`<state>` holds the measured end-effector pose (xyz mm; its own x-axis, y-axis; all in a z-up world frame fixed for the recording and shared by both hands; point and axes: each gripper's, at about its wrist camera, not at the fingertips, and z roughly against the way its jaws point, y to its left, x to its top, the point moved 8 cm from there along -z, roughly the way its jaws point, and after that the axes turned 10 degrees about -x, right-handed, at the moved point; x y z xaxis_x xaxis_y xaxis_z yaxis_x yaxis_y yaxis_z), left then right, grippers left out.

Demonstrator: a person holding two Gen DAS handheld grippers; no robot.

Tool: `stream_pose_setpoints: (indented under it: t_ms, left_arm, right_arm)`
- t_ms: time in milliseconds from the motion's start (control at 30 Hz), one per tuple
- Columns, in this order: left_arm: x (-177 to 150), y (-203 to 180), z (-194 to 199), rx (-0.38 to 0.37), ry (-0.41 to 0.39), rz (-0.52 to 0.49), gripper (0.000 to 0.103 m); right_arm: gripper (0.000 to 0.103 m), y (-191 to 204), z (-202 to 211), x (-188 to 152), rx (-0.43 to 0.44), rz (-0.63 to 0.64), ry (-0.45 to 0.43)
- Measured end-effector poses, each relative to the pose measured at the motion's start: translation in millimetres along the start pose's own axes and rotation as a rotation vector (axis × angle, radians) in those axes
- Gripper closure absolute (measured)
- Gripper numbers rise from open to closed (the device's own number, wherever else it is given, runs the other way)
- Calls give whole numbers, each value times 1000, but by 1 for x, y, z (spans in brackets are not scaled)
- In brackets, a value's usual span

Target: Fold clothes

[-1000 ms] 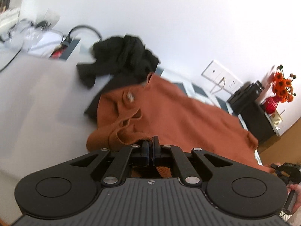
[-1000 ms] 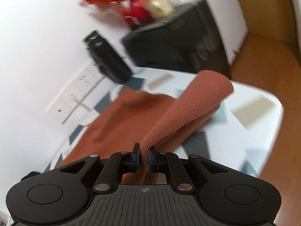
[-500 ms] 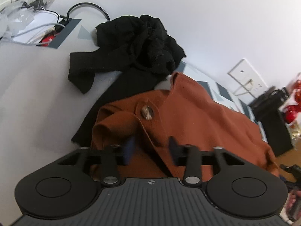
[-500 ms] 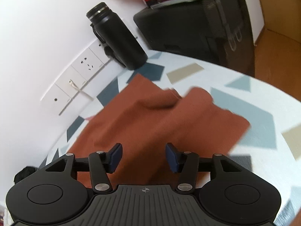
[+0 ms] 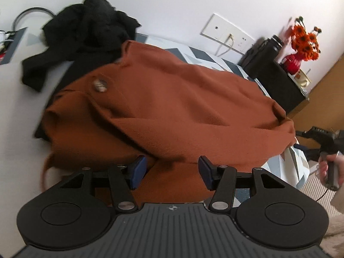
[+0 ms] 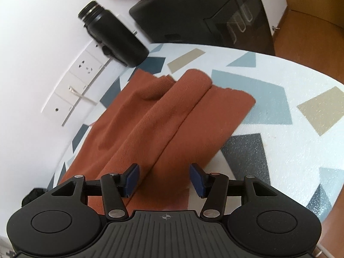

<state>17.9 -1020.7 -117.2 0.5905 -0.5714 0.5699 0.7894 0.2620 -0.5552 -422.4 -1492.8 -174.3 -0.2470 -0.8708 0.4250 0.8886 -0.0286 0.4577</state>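
A rust-orange knit garment (image 5: 172, 107) with a large button (image 5: 99, 84) lies spread on the patterned table, folded over on itself. My left gripper (image 5: 172, 172) is open just above its near edge, nothing between the blue pads. In the right wrist view the garment's other end (image 6: 172, 118) lies flat in long folds, a sleeve laid along it. My right gripper (image 6: 164, 180) is open over that end, holding nothing. The right gripper and the hand holding it (image 5: 329, 150) show at the far right of the left wrist view.
A crumpled black garment (image 5: 86, 36) lies behind the orange one. A black bottle (image 6: 114, 36) stands by the wall sockets (image 6: 75, 81). A black cabinet (image 6: 204, 15) carries a red vase of orange flowers (image 5: 303, 43). Cables (image 5: 32, 15) lie far left. Table edge (image 6: 301, 77) curves right.
Both grippers were shut on the orange garment a second ago; they have let go and opened. The lifted sleeve has dropped flat onto the garment, and both grippers have drawn back.
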Motion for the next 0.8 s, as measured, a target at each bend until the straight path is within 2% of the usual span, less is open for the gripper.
stream_pose_setpoints:
  t_ms: [167, 300, 367, 433, 500, 533, 600, 633, 667, 800]
  left_arm:
    - [2, -28, -26, 46, 19, -219, 49]
    - [9, -43, -20, 23, -32, -352, 46]
    - [10, -31, -25, 80, 0, -337, 38]
    - [6, -14, -35, 139, 58, -297, 38]
    - [2, -5, -37, 155, 67, -294, 38]
    - [0, -3, -38, 155, 65, -295, 33]
    - [-1, -7, -42, 124, 76, -291, 16]
    - [-3, -10, -46, 114, 88, -301, 5]
    - [-5, -13, -51, 125, 102, -330, 0]
    - [-15, -22, -65, 201, 142, -453, 0]
  right_arm:
    - [54, -9, 6, 12, -16, 1, -18]
    - [54, -17, 10, 19, -21, -7, -26]
    - [54, -19, 11, 20, -25, -6, -27]
    - [54, -20, 10, 19, -25, -8, -23]
    - [54, -20, 10, 17, -23, -3, -17]
    - [54, -20, 10, 16, -25, 1, -15]
    - [54, -20, 11, 14, -30, 6, -14]
    - [54, -21, 11, 14, -33, 5, -13]
    - [54, -22, 12, 13, -35, 2, -12]
    - [53, -25, 14, 13, -41, -2, -13]
